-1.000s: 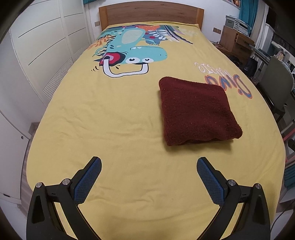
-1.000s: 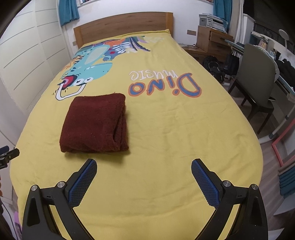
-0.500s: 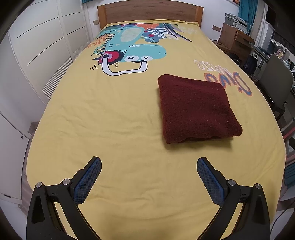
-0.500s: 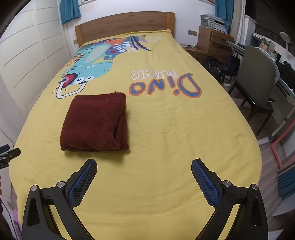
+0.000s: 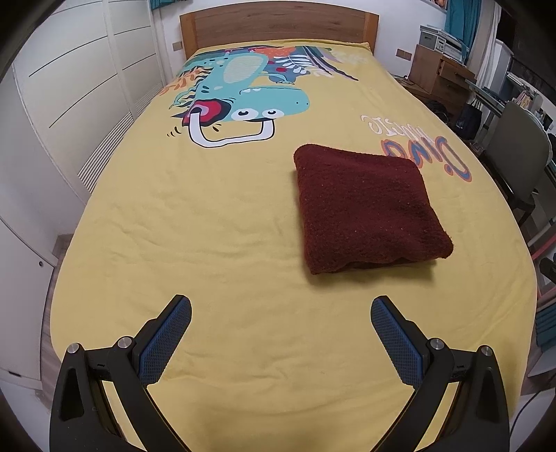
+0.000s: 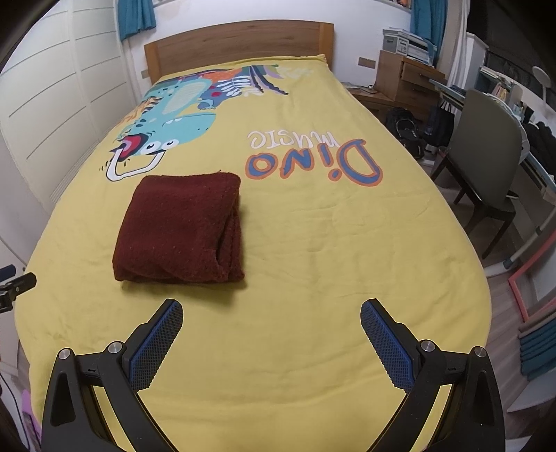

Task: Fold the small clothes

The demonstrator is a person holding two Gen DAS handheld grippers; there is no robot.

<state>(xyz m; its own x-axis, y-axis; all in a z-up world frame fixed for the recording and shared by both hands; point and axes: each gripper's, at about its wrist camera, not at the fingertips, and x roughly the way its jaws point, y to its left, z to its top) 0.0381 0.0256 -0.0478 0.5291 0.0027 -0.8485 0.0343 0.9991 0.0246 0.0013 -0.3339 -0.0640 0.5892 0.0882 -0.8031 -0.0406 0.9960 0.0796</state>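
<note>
A dark red fleece garment (image 5: 365, 205) lies folded into a thick square on the yellow bed cover (image 5: 208, 226). It also shows in the right wrist view (image 6: 180, 229), left of centre, with its layered folds facing right. My left gripper (image 5: 279, 313) is open and empty, held above the cover short of the garment and to its left. My right gripper (image 6: 271, 313) is open and empty, short of the garment and to its right. Neither touches the cloth.
The cover bears a dinosaur print (image 5: 239, 104) and "Dino music" lettering (image 6: 312, 160). A wooden headboard (image 5: 278, 24) is at the far end. White wardrobe doors (image 5: 69, 87) stand left. A grey chair (image 6: 486, 156) and wooden drawers (image 6: 406, 83) stand right.
Both grippers have drawn back slightly from the bed; the garment sits a little farther away in both views. The garment itself has not moved. Both grippers stay open.
</note>
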